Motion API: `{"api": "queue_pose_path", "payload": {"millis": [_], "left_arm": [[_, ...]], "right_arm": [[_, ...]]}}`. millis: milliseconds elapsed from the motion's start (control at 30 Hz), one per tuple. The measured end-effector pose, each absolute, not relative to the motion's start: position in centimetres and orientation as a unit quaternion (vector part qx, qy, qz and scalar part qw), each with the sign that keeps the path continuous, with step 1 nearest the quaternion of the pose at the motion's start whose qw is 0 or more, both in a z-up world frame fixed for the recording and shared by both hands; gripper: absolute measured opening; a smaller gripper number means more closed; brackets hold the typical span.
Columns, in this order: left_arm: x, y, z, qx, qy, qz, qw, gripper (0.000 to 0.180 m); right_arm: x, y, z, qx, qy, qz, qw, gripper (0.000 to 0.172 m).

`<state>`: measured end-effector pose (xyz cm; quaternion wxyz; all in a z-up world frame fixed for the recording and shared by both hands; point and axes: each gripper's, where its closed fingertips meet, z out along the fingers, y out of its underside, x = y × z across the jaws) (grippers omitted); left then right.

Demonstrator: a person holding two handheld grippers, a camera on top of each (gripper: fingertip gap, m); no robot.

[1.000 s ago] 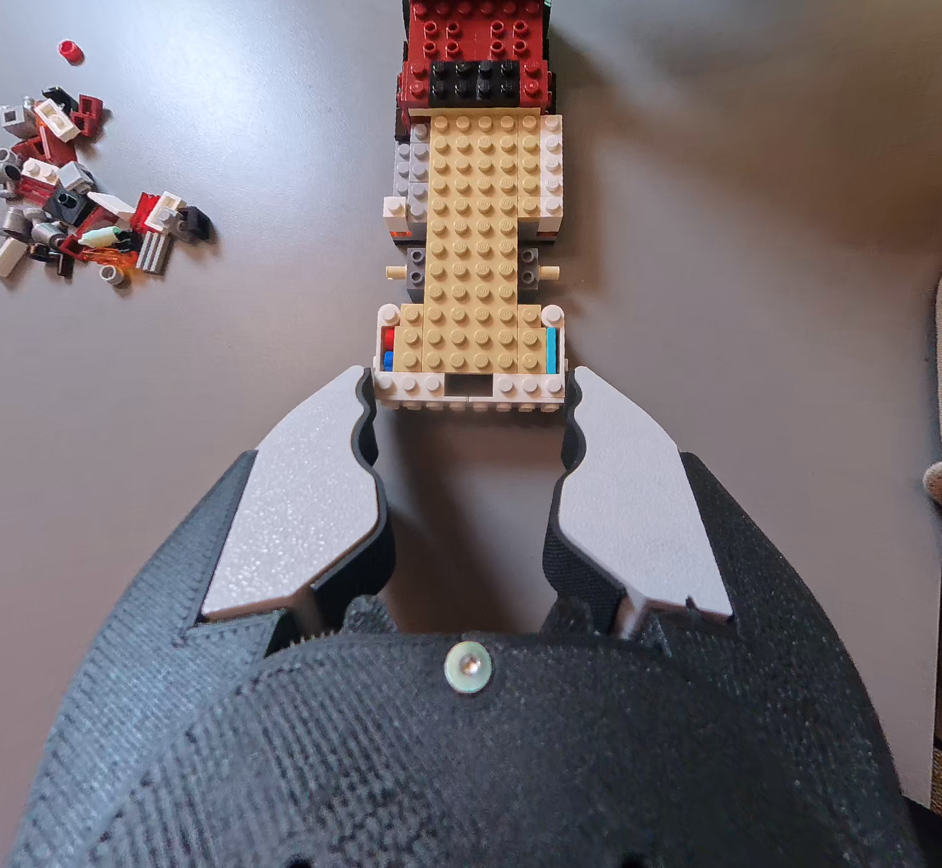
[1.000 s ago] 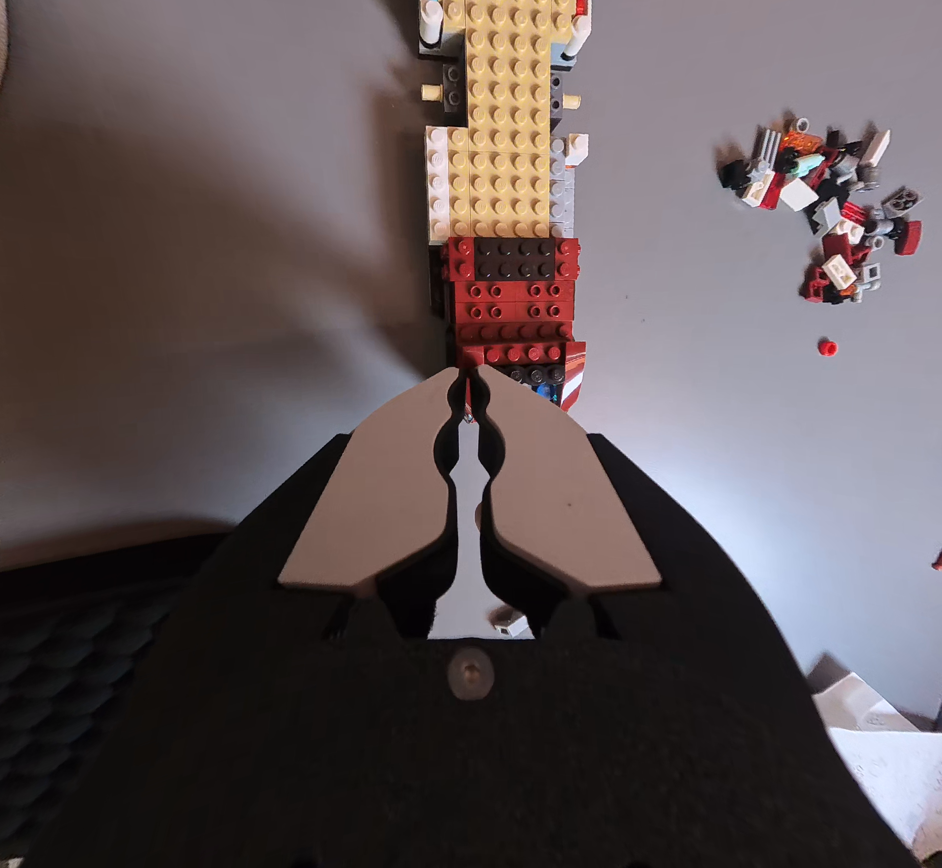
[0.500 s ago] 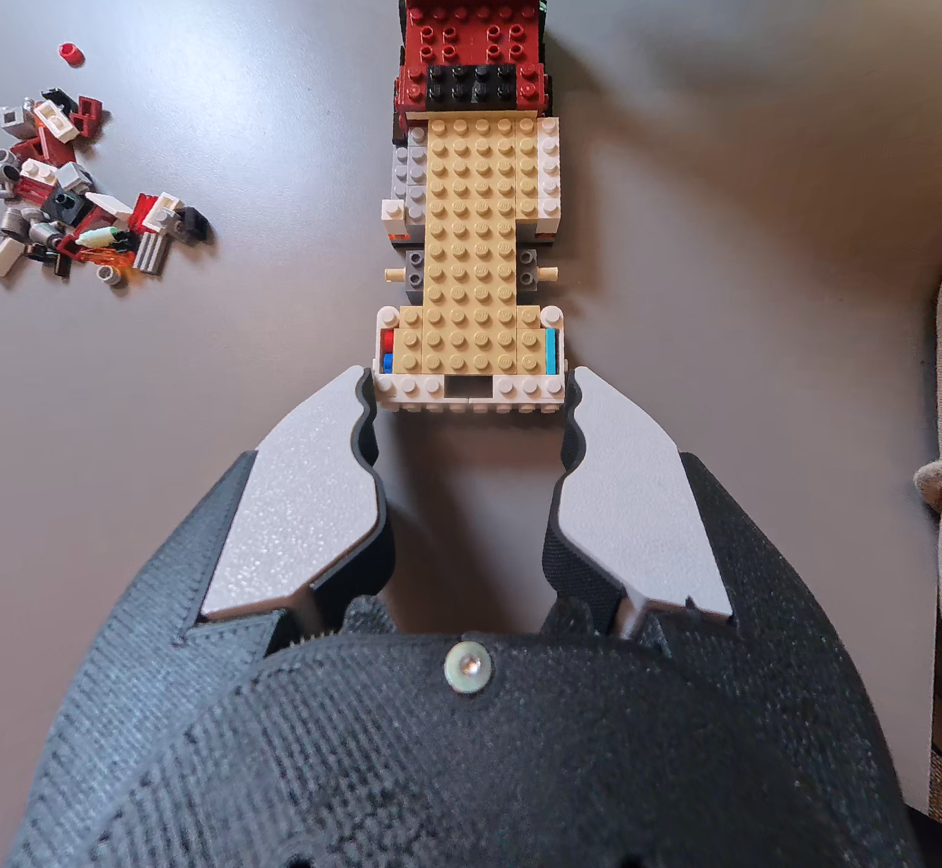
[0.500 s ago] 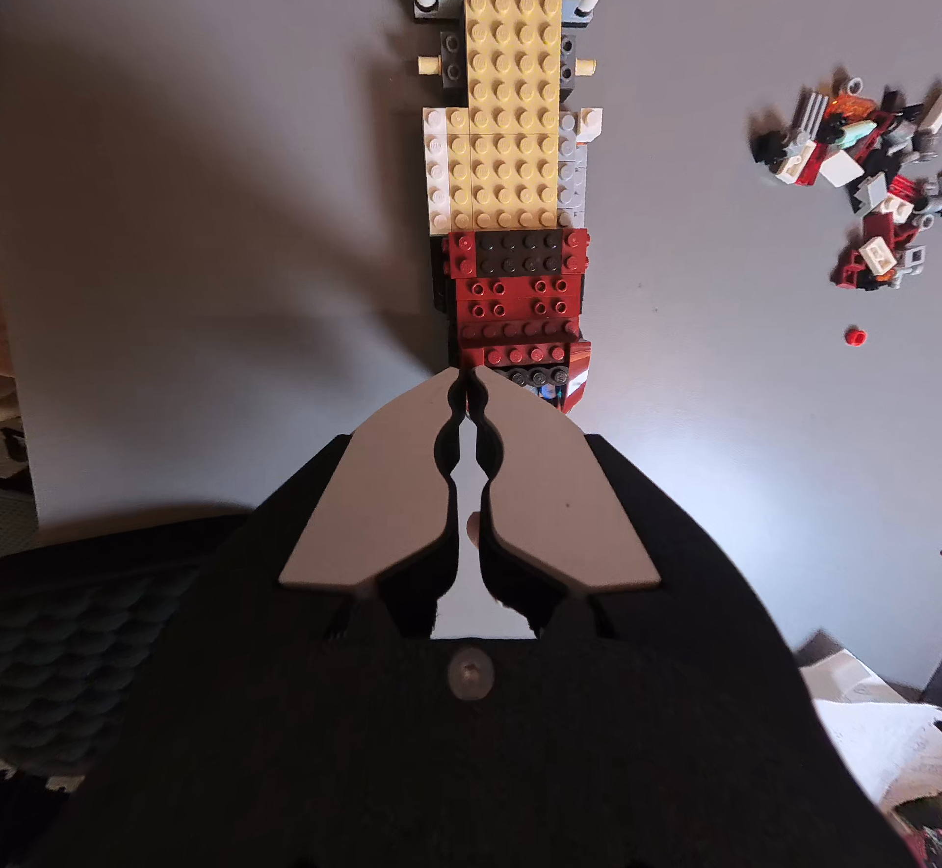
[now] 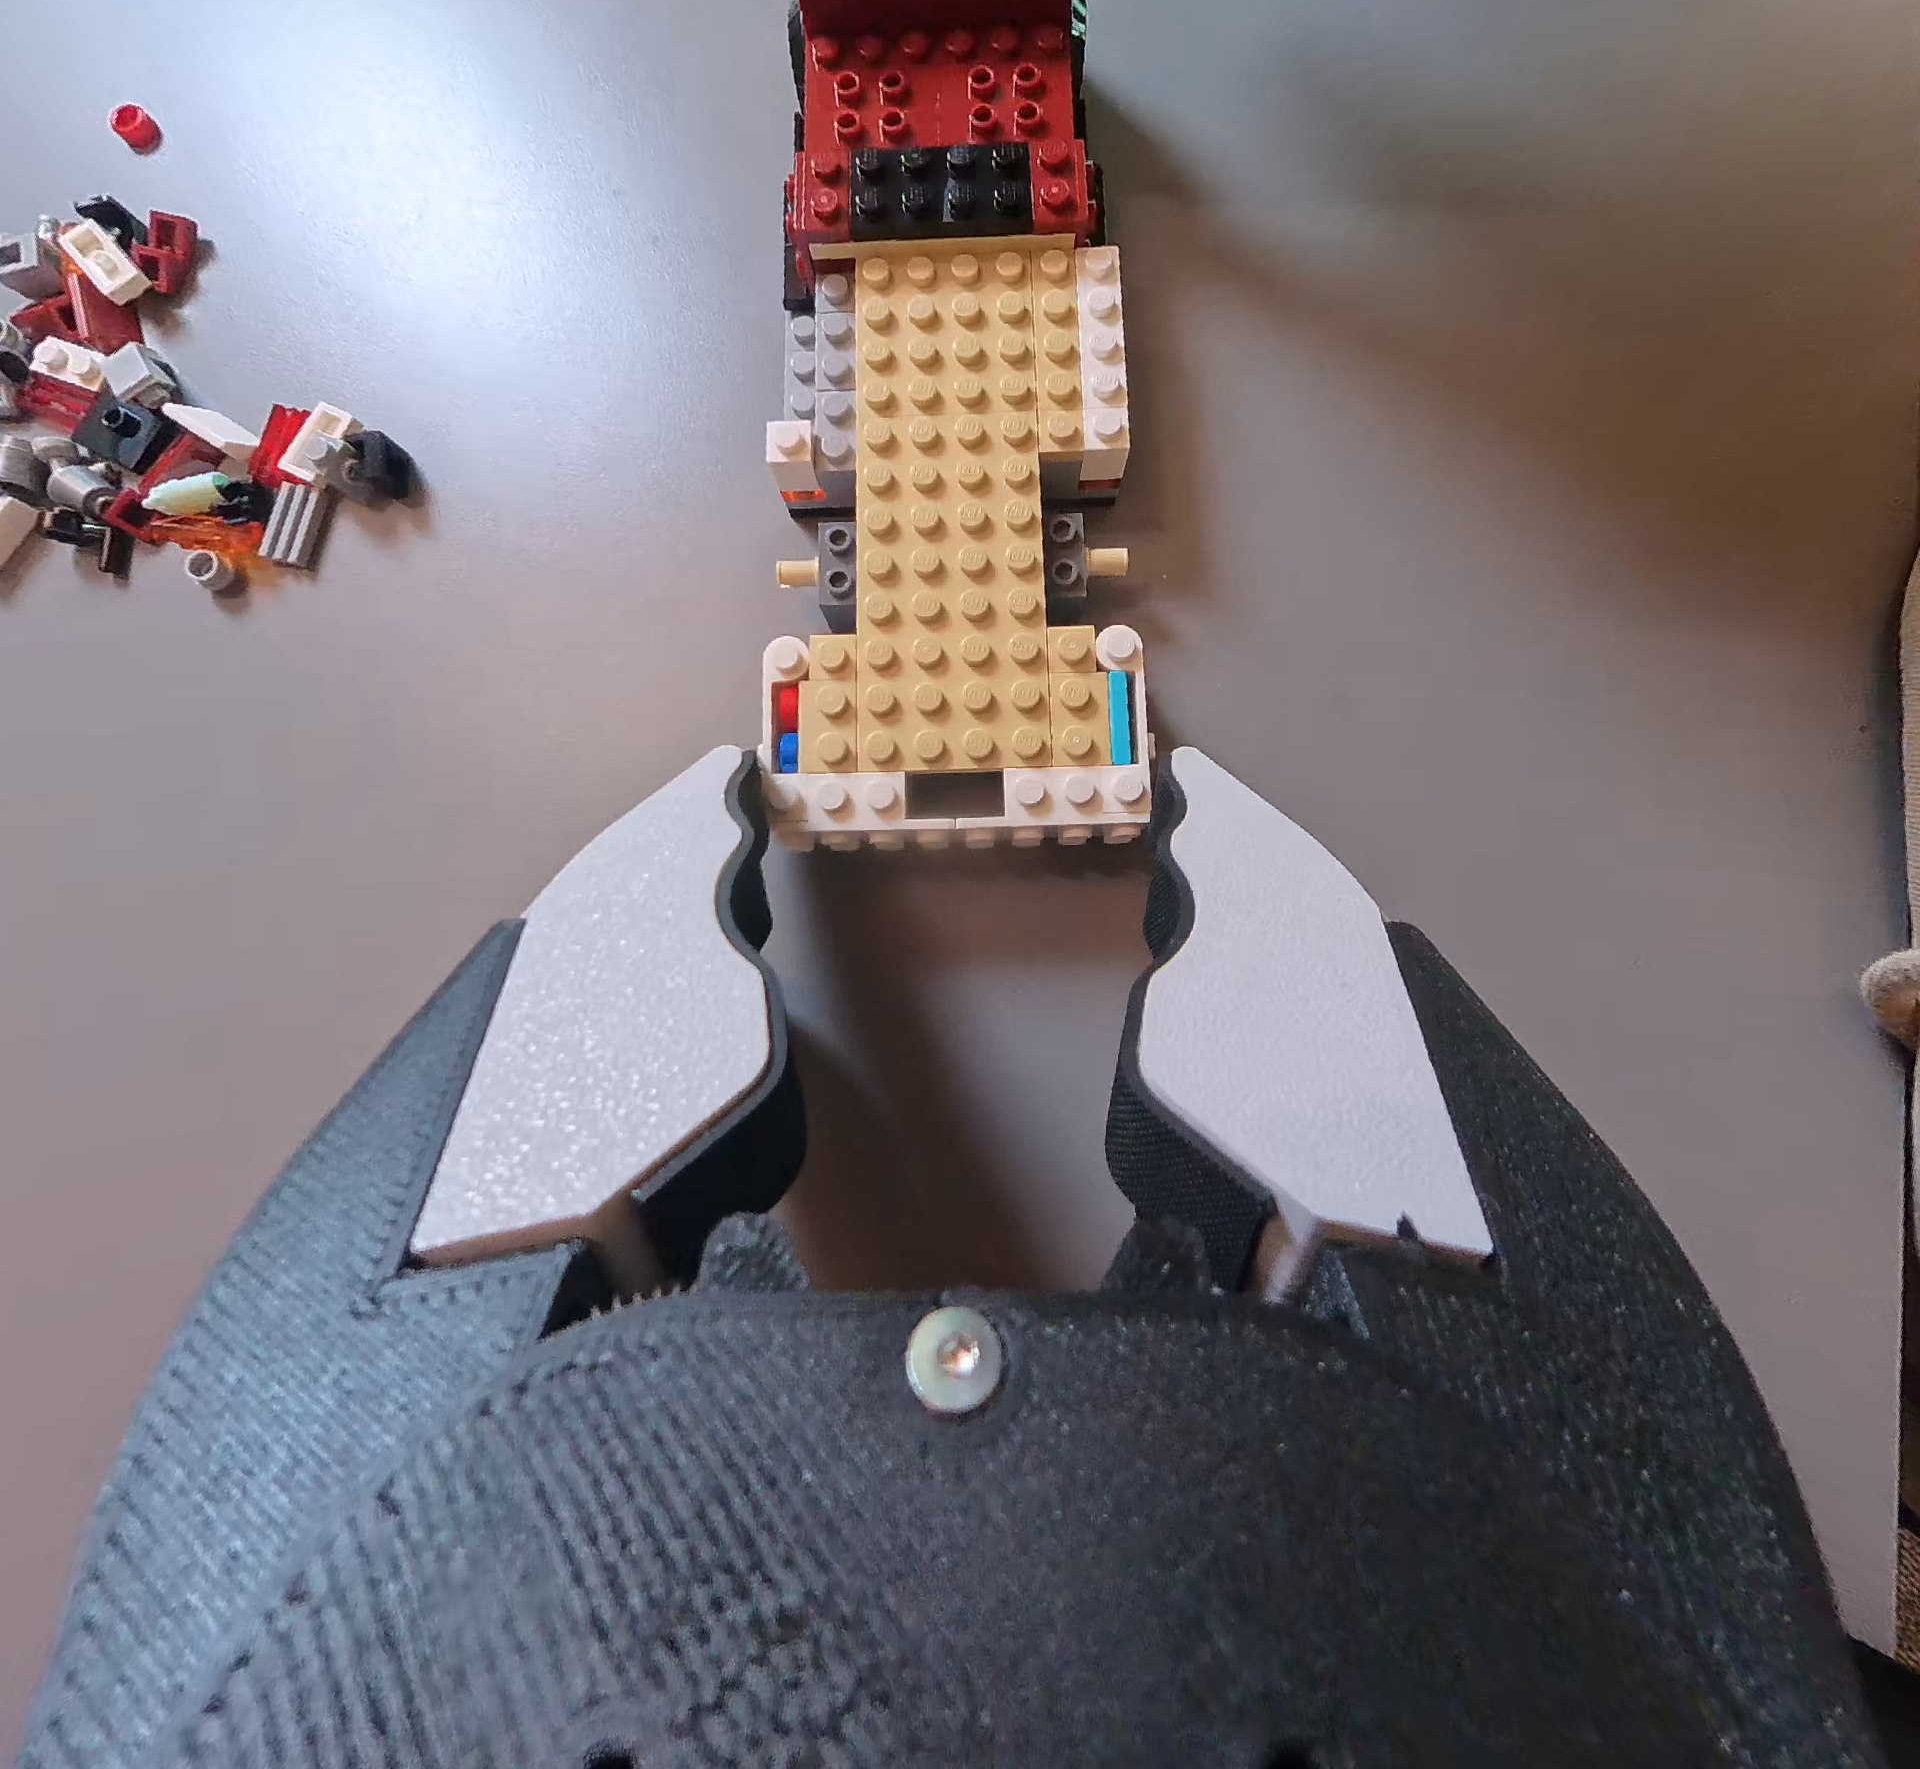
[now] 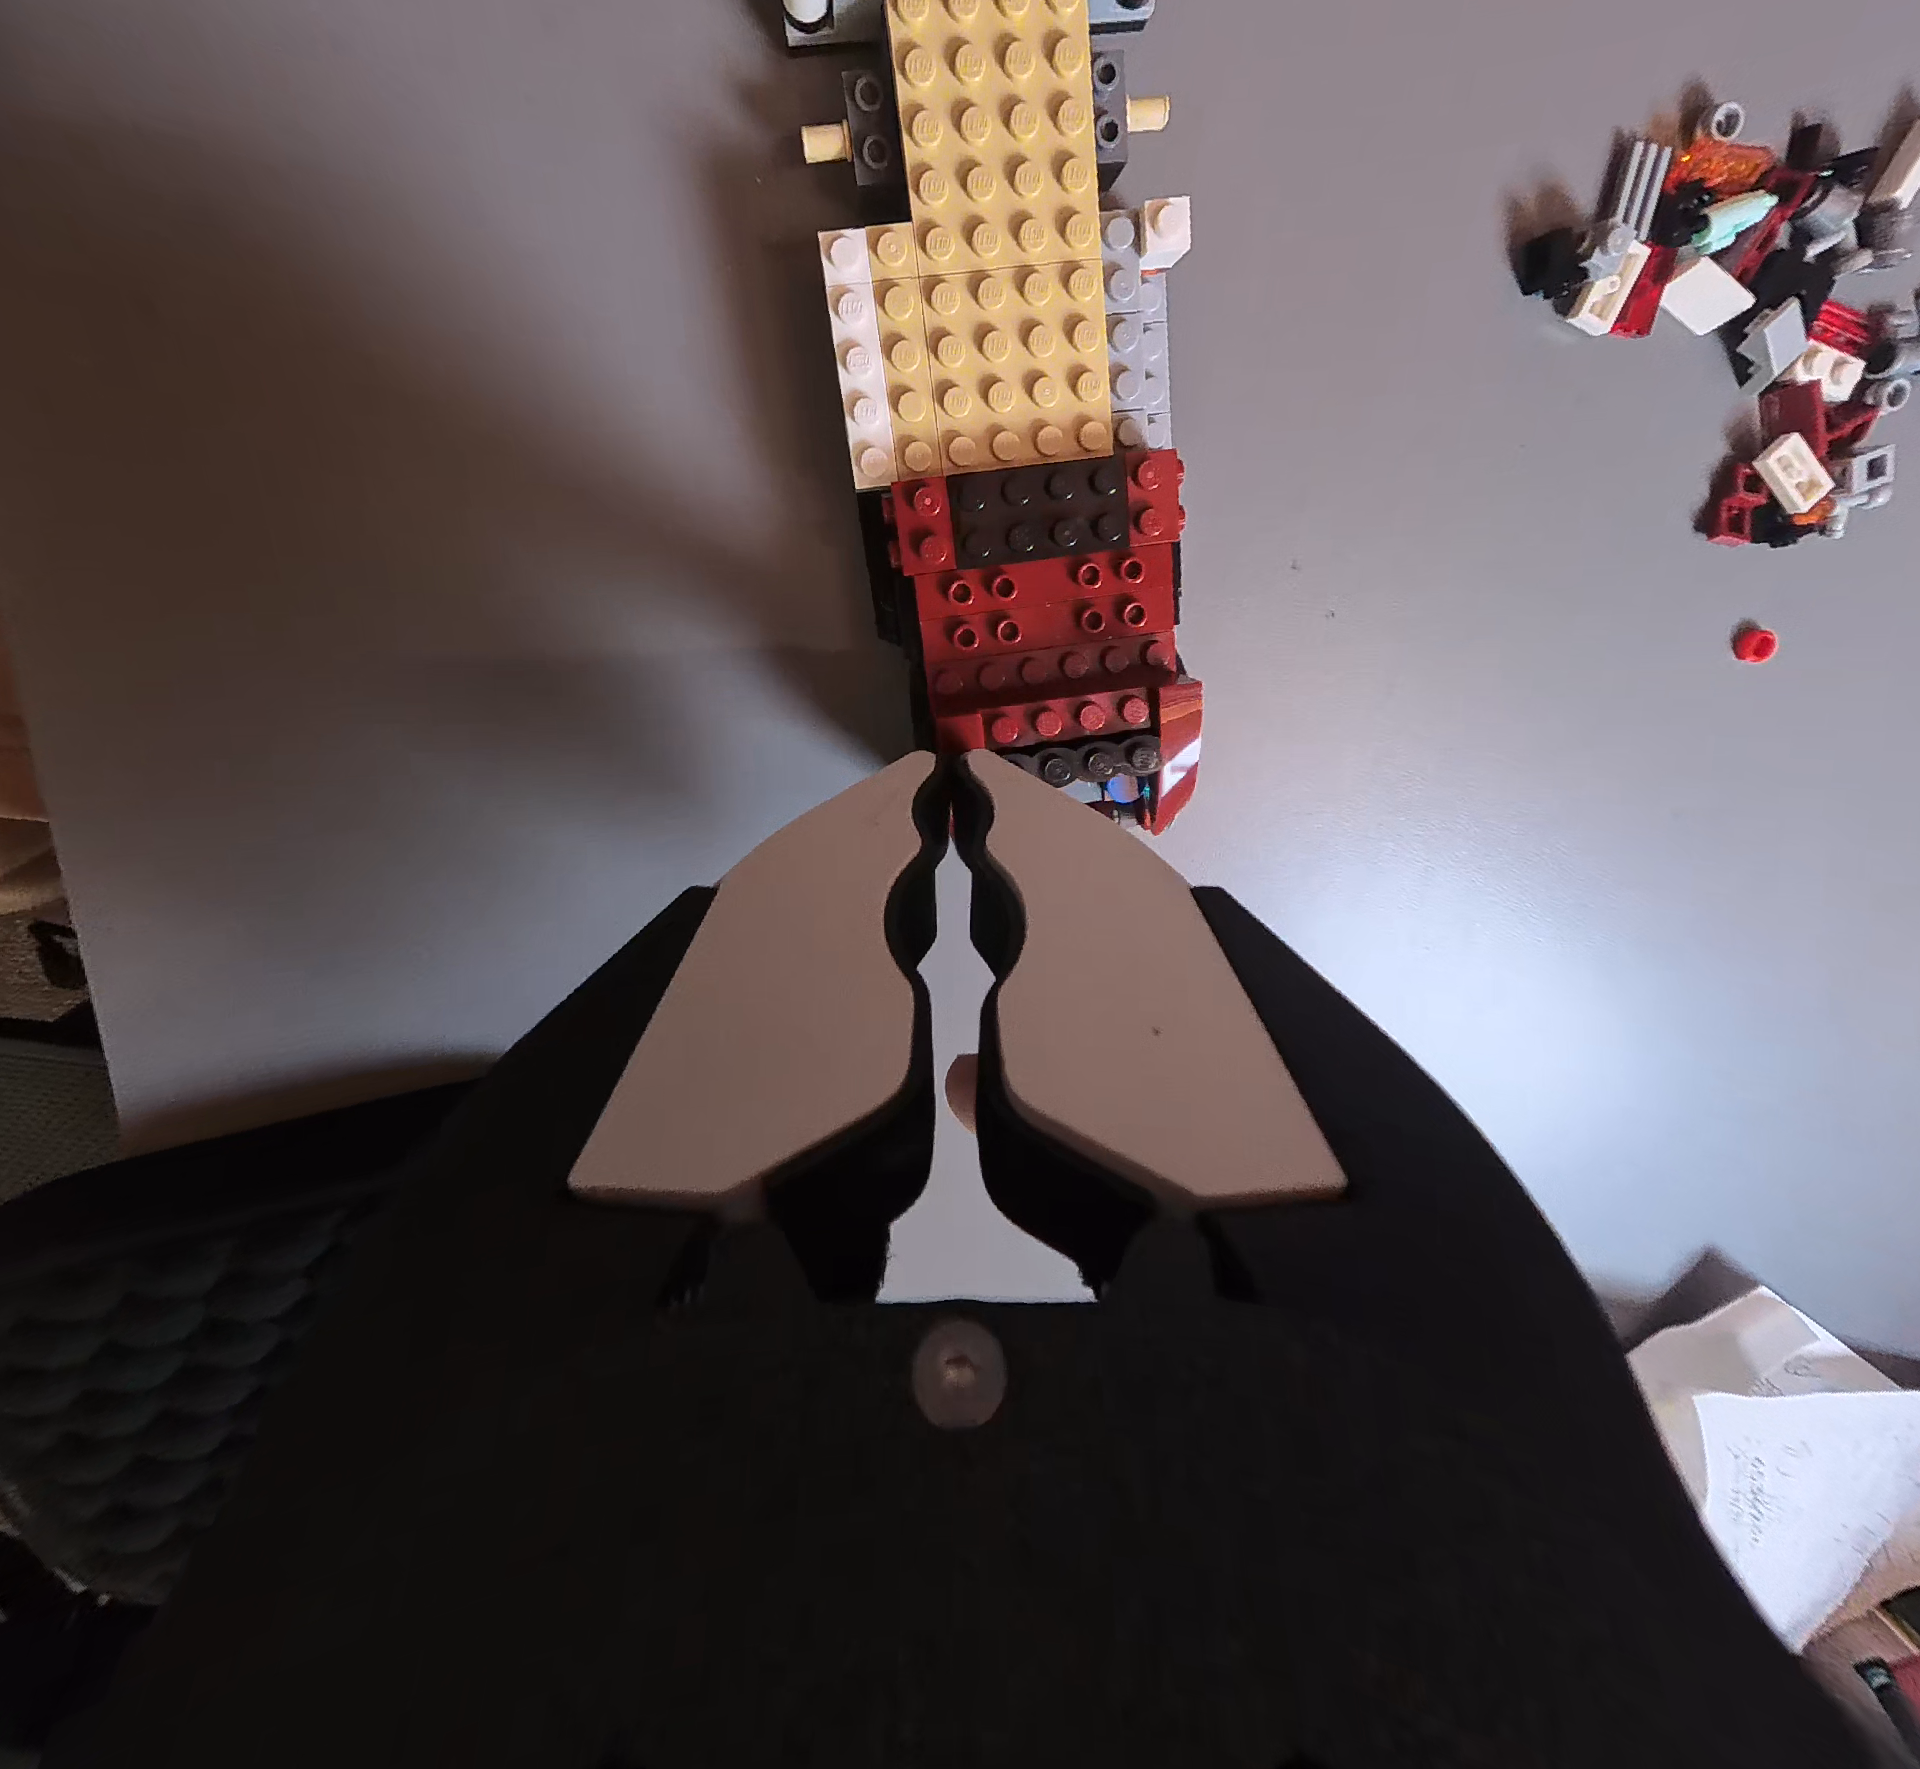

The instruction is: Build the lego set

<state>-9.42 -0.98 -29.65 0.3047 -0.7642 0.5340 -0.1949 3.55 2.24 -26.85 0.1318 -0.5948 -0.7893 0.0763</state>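
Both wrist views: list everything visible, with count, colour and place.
Brick model: one; tan deck, white end, dark red and black end; centre of table.
Loose bricks: one pile; red, white, grey, black; beside the model.
Red stud: one; alone by the pile.
Table: one; grey.
Papers: white; table corner in the right view.
Left tongs: pads pressed on both sides of the model's white end.
Right tongs: shut, tips at the model's red end.

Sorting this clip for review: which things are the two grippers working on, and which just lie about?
Worked on:
- long tan, white and dark-red brick model, white end clamped by left gripper
- right gripper, shut at its red end

Lying about:
- heap of loose bricks
- single red stud
- papers
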Motion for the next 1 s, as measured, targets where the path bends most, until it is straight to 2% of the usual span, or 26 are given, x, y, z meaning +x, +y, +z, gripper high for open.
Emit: {"api": "queue_pose_path", "payload": {"millis": [133, 233, 267, 400, 600, 1000], "left_arm": [[-9.7, -0.8, -29.6, -0.765, 0.531, -0.197, 0.307, 0.071], [-9.8, -0.7, -29.6, -0.764, 0.528, -0.201, 0.310, 0.071], [-9.7, -0.7, -29.6, -0.764, 0.528, -0.202, 0.311, 0.071], [-9.7, -0.6, -29.6, -0.761, 0.527, -0.208, 0.316, 0.072], [-9.7, -0.2, -29.5, -0.755, 0.525, -0.216, 0.330, 0.072], [-11.8, 1.7, -29.2, -0.770, 0.501, -0.159, 0.361, 0.067]], "right_arm": [[3.2, 2.3, -26.8, -0.615, -0.765, 0.104, 0.159, 0.000], [3.1, 1.5, -26.1, -0.640, -0.734, 0.163, 0.159, 0.023], [2.9, 1.5, -25.4, -0.644, -0.721, 0.185, 0.175, 0.025], [3.4, 2.5, -23.7, -0.650, -0.680, 0.224, 0.254, 0.028], [4.6, 2.8, -23.8, -0.658, -0.610, 0.258, 0.359, 0.030], [6.1, 1.5, -24.9, -0.642, -0.582, 0.255, 0.429, 0.029]]}}
